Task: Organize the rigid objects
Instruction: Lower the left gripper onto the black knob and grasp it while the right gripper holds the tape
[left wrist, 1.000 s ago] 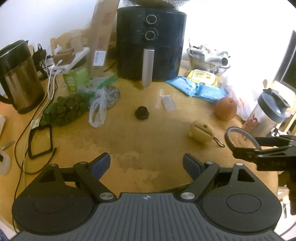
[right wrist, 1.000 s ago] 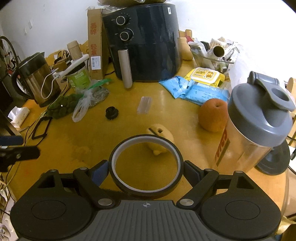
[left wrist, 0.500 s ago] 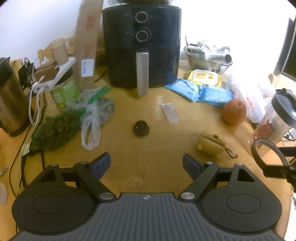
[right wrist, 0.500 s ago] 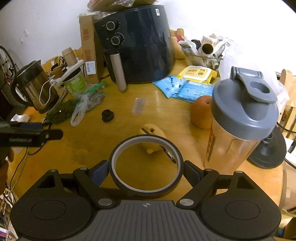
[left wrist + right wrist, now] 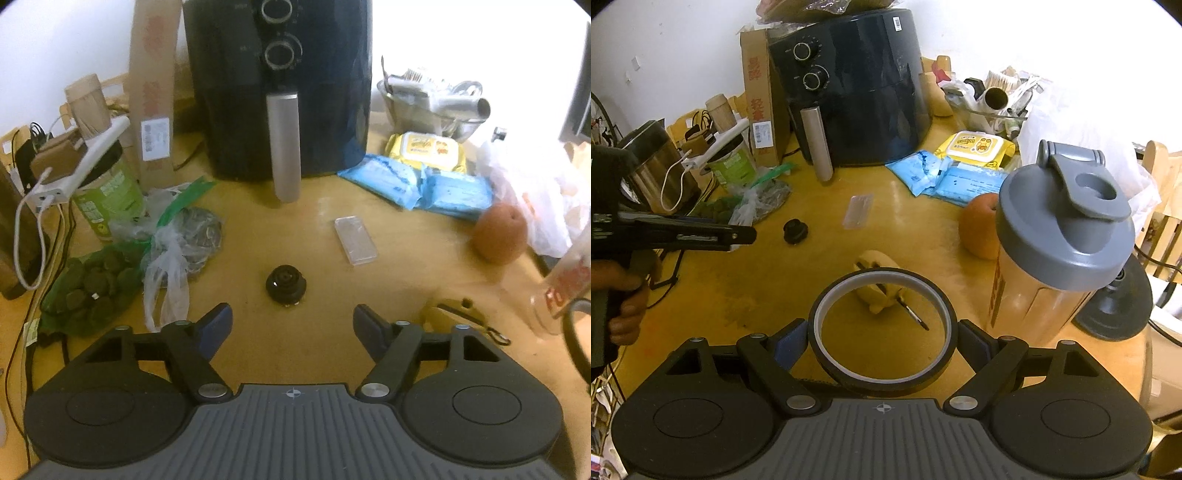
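We hold the tape ring (image 5: 882, 328) clamped in our right gripper (image 5: 882, 334) above the table's near edge; our left gripper (image 5: 292, 325) gapes empty; swinging right could topple the shaker bottle (image 5: 1052, 254)

A dark tape ring (image 5: 882, 326) with a pale inner band is clamped upright between the right gripper (image 5: 882, 339) fingers (image 5: 792, 341), above the yellow surface (image 5: 775, 280). A small black knob-like cap (image 5: 285, 285) sits upright on the surface, ahead of the spread left gripper (image 5: 291, 323). A clear flat rectangular case (image 5: 355, 240) lies beyond it. A yellow rounded pouch (image 5: 877, 290) with a clip lies near the grey-lidded shaker bottle (image 5: 1058, 236), which stands upright beside an orange fruit (image 5: 979, 229)
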`<state>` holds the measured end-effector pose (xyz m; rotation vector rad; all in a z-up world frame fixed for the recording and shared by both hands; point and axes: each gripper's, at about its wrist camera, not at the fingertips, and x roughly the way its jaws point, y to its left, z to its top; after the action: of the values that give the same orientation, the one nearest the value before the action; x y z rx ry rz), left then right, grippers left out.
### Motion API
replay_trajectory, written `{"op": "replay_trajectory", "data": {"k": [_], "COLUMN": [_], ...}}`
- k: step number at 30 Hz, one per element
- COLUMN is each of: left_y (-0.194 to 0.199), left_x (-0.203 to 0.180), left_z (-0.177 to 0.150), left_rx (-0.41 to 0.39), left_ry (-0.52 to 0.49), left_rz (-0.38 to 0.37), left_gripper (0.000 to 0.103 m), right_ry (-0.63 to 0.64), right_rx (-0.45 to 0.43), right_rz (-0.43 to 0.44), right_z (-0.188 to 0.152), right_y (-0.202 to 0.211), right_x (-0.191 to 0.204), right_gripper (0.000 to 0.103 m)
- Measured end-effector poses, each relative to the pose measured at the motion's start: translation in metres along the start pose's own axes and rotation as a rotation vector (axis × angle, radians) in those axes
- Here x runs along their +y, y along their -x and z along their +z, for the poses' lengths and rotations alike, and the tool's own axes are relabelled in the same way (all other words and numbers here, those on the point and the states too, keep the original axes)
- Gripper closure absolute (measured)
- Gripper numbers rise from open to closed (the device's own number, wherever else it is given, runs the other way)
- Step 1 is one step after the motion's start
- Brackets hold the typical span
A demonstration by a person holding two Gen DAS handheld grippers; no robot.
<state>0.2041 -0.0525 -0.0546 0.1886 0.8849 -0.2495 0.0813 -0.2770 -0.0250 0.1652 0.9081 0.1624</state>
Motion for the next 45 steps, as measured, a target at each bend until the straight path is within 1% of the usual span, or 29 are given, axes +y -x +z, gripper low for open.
{"op": "replay_trajectory", "data": {"k": [3, 9, 12, 17, 26, 30, 35, 38, 45], "left_y": [-0.016, -0.042, -0.055, -0.075, -0.109, -0.109, -0.109, -0.108, -0.087], "left_x": [-0.001, 0.002, 0.003, 0.008, 0.012, 0.011, 0.01, 0.007, -0.003], "left_z": [0.003, 0.008, 0.012, 0.017, 0.02, 0.018, 0.019, 0.019, 0.02], "left_rx": [0.02, 0.037, 0.052, 0.076, 0.129, 0.115, 0.117, 0.118, 0.063], "left_ry": [-0.011, -0.016, -0.015, 0.001, 0.009, 0.0, -0.003, -0.013, -0.071], "left_rz": [0.01, 0.021, 0.023, 0.02, -0.008, -0.035, -0.033, -0.019, -0.023], "left_gripper": [0.04, 0.043, 0.052, 0.052, 0.052, 0.062, 0.063, 0.063, 0.063], "right_ry": [-0.008, -0.042, -0.058, -0.082, -0.118, -0.125, -0.142, -0.138, -0.131], "right_rx": [0.003, 0.01, 0.01, 0.01, 0.01, 0.006, 0.009, 0.008, 0.005], "right_rz": [-0.007, -0.026, -0.038, -0.056, -0.085, -0.099, -0.101, -0.095, -0.09], "right_z": [-0.001, -0.003, -0.004, -0.005, -0.008, -0.01, -0.01, -0.009, -0.009], "right_y": [0.0, 0.001, 0.002, 0.002, 0.004, 0.007, 0.005, 0.005, 0.005], "right_x": [-0.003, -0.01, -0.014, -0.018, -0.026, -0.028, -0.029, -0.027, -0.025], "right_gripper": [0.016, 0.016, 0.016, 0.016, 0.016, 0.016, 0.016, 0.016, 0.016]}}
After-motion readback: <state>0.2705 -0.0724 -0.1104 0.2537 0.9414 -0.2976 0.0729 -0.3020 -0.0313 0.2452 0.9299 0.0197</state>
